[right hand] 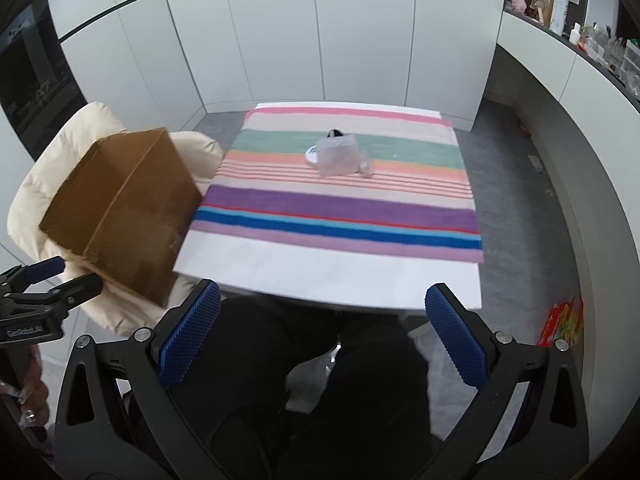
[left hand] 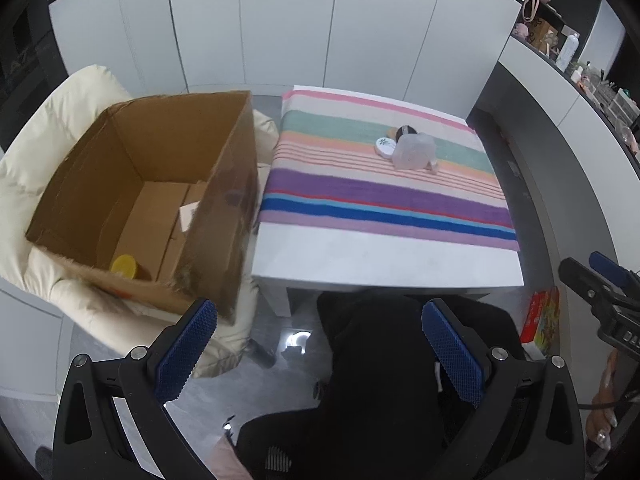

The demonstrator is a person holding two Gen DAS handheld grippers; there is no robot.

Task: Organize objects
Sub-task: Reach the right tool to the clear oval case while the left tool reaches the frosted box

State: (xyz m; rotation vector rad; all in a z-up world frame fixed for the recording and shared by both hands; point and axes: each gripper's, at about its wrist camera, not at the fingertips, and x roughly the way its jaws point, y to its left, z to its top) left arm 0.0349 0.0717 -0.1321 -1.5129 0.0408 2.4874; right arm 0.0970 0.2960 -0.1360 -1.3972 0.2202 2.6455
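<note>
Hanging above the person's dark-clothed lap, the left gripper (left hand: pixel 320 352) has its 2 blue textured fingers (left hand: pixel 186 350) spread wide apart, and nothing is between them. The right gripper (right hand: pixel 322 344) is in the same state — its blue fingers (right hand: pixel 454 344) stand far apart and hold nothing. Each gripper also shows at the edge of the other's view, low and near the front edge of the table.

Just beyond the grippers is the white square table (left hand: pixel 384 256), and a striped cloth with pink, green, orange, purple and blue bands (left hand: pixel 384 196) covers most of its top, leaving the near white strip bare. On the green and orange bands, well apart from both grippers, a small group of objects lies close together: a translucent plastic container (left hand: pixel 412 154), a round white lid-like disc with a green leaf print (left hand: pixel 386 146) touching its left side, and a small dark object (left hand: pixel 405 131) behind them. What the dark object is, I cannot tell.

To the left of the table, an open brown cardboard box (left hand: pixel 152 192) rests on a cream padded chair (left hand: pixel 60 128), just beside the table edge. Inside the box, at its near corner, a round yellow-lidded object (left hand: pixel 125 266) lies on the bottom.

On the grey floor at the right there is a red and yellow printed package (left hand: pixel 544 312).
</note>
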